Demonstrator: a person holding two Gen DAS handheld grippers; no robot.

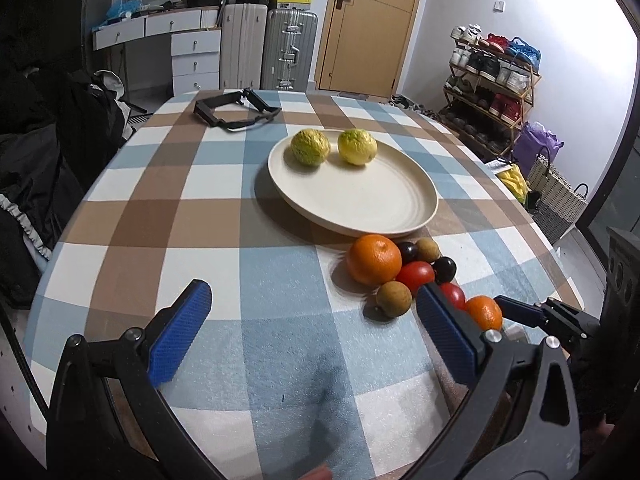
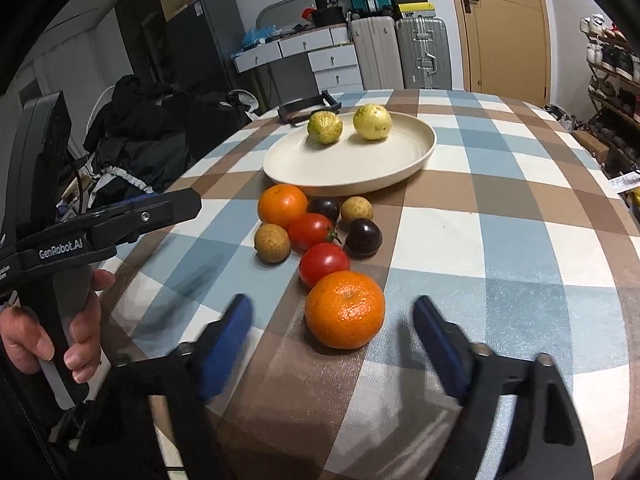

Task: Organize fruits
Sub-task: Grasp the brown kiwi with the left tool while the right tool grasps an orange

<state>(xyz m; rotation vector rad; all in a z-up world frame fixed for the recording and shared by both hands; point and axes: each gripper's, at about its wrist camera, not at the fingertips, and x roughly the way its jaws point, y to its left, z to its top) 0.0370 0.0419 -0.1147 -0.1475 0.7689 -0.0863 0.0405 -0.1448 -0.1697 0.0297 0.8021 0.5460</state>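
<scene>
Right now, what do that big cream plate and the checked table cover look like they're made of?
The round cream plate looks like matte ceramic or melamine: smooth, faint concentric rings, dull sheen. The blue, brown and white checked table cover looks like wipeable plastic-coated cloth, with a fine woven texture.

Blurred: left finger (image 2: 228,344) of right gripper (image 2: 332,340). Half hidden behind left gripper (image 1: 316,320) pad: near orange (image 1: 485,312), perhaps one tomato (image 1: 454,295).

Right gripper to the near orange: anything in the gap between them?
Nothing. In the right wrist view, only bare checked tablecloth separates the open right gripper from the near orange, which sits just ahead, untouched.
</scene>
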